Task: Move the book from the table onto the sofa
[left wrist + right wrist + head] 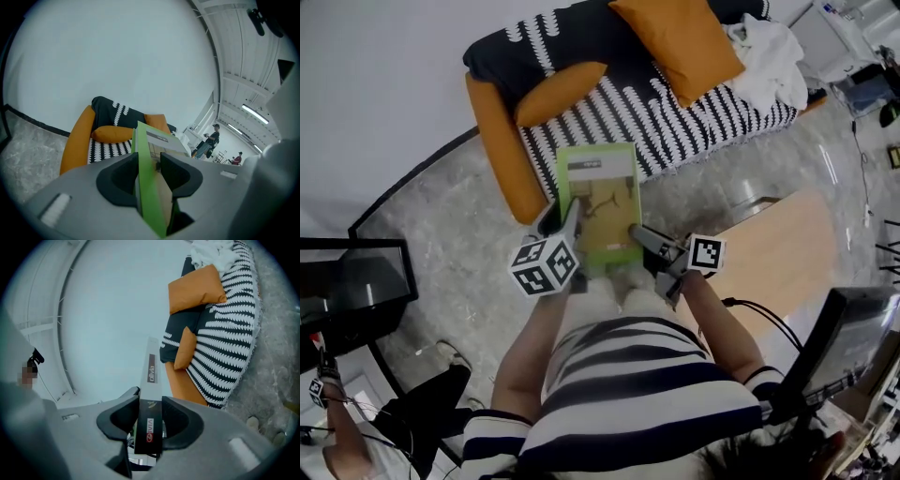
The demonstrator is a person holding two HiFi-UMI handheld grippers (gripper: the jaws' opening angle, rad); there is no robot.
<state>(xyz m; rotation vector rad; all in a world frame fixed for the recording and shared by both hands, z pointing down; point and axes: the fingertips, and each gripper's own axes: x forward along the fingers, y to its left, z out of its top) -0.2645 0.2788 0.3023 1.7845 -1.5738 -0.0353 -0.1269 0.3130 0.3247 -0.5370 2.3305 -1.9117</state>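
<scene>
Both grippers have the book (598, 202) up in the air, flat and face up, in front of the person's striped shirt (628, 394). In the head view its far edge lies over the front edge of the sofa (502, 155), with the marbled floor (459, 262) below.

The lettering first. In the right gripper view the narrow side of the book runs up the middle. It reads "olivia" in white on a dark strip on the pale upper part, and "OLIVIA" again lower down, beside a red oval mark on the black part. On the green cover there is a dark label near the top, but its print is too small to read. The drawing under it is only a vague pale sketch.

The left gripper (565, 225) has the book's left edge. Its fingers (117, 180) are partly closed, one pad on each face of the green cover. The right gripper (642, 236) takes the near right corner. Its fingers (180, 420) are closed tight on the lettered side, which stands straight up between them.

On the sofa are a black-and-white zigzag cover, an orange cushion (680, 37), an orange bolster (558, 92) and a crumpled white cloth (769, 56). The pale wooden surface (778, 244) to the right may be the desk.
</scene>
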